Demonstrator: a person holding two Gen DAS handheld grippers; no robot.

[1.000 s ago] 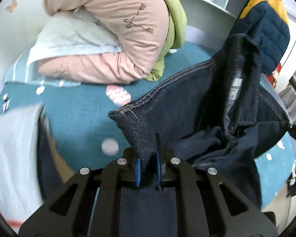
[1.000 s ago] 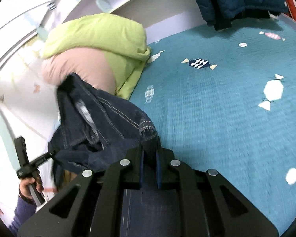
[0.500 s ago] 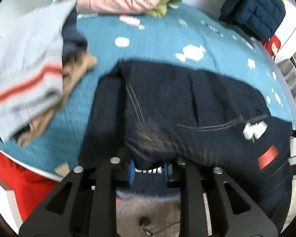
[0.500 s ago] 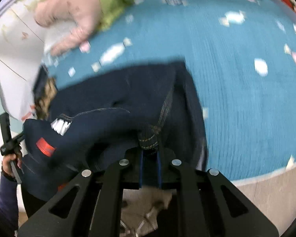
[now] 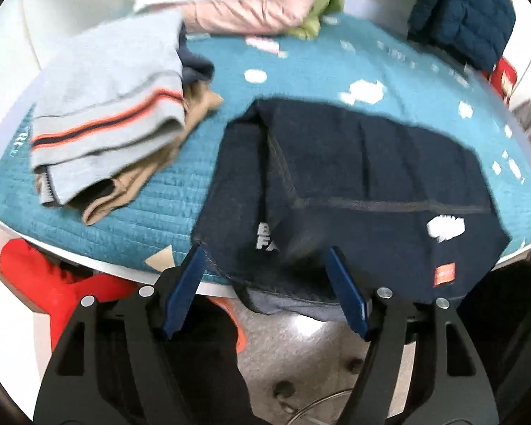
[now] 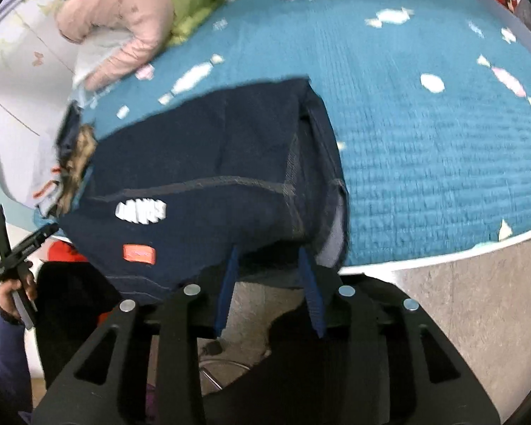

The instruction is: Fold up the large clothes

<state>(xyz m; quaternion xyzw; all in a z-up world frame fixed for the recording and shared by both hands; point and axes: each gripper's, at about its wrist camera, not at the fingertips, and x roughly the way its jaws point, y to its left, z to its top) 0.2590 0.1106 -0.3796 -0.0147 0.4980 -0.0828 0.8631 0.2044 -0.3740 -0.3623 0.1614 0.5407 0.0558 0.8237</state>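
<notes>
Jaws of the left gripper point(image 5: 265, 276) are opening wide around the near hem of the dark denim garment point(image 5: 354, 184), pads clear of it; the right gripper point(image 6: 270, 269) is opening too, nothing pinched. Denim lies folded on the teal bed point(image 6: 442, 148), its near edge overhanging. That overhang could drag the fold off. Beyond sit a folded grey striped top point(image 5: 109, 106) and pink bedding point(image 5: 247, 3).
</notes>
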